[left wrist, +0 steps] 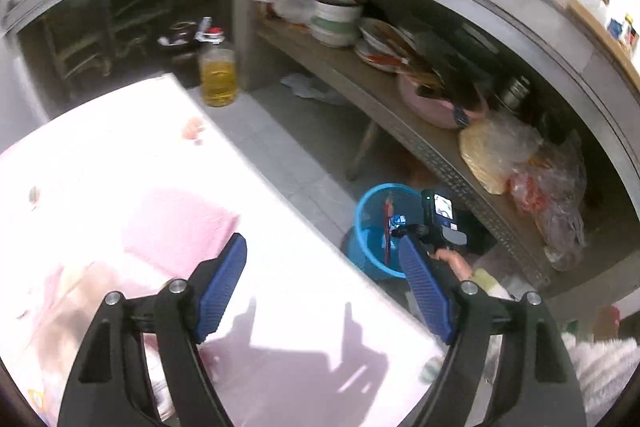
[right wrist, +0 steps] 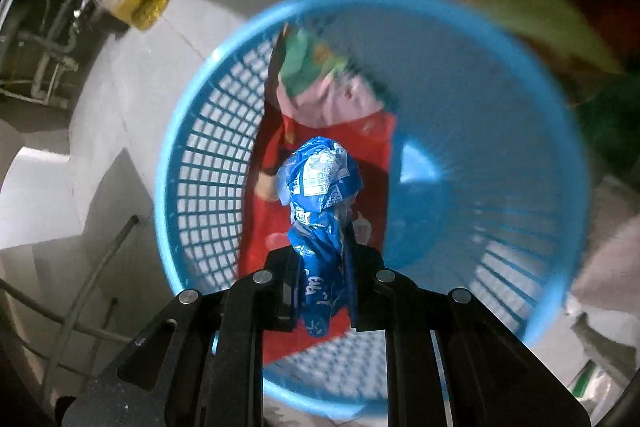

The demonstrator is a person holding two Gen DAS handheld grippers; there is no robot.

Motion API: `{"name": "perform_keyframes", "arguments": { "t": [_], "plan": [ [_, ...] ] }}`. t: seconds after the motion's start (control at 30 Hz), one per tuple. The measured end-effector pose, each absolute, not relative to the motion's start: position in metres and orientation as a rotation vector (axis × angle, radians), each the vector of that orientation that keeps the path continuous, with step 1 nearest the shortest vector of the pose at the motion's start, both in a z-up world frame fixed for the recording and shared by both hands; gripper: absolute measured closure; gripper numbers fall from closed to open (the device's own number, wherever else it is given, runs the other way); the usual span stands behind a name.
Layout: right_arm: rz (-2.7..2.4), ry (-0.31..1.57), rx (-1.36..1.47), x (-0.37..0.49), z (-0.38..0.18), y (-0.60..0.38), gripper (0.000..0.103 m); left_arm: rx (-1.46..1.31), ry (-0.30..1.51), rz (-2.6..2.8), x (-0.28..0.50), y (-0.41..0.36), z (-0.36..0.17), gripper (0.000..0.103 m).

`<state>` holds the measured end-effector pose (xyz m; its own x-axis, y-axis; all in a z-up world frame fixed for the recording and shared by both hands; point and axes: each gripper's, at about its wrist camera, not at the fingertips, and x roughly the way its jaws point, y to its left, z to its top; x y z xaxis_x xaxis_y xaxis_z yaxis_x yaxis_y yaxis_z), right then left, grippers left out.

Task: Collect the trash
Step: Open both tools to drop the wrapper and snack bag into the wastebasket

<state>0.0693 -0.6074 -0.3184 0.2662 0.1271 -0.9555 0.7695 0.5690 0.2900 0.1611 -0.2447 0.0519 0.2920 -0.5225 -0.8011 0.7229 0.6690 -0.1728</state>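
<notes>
**Wrapper held over bin; left unit empty**

The desk with its pale pink cloth lies under the left gripper, whose jaws stand wide with nothing between them. The blue basket bin stands on the floor beside it, red and green litter inside. The right gripper is directly above the bin, jaws narrow and clamped on a crumpled blue wrapper.

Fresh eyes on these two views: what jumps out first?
The bright blue basket on the floor fills the right wrist view, with red, pink and green trash already in it. Right over its mouth, the right gripper is shut on a crumpled blue wrapper. In the left wrist view the left gripper is open and empty above the glaring white table, with the basket beside the table's edge.
</notes>
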Motion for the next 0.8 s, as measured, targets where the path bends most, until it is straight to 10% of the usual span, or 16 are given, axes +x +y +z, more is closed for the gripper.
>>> {"name": "perform_keyframes", "arguments": {
  "t": [0.27,0.4,0.53,0.8],
  "plan": [
    [-0.484,1.395,0.956,0.111,-0.385,-0.617,0.082,0.203,0.956,-0.740,0.173,-0.189,0.055,0.024],
    [-0.481,1.439,1.011,0.115,-0.400,-0.620,0.059,0.195,0.973,-0.721,0.178,-0.178,0.048,0.024],
    [-0.502,1.426,0.936,0.122,-0.382,-0.618,0.037,0.200,0.956,-0.710,0.179,-0.174,0.046,0.024],
    [-0.514,1.313,0.882,0.085,-0.307,-0.615,0.035,0.195,0.872,-0.748,0.164,-0.172,0.065,0.022]
  ]
}}
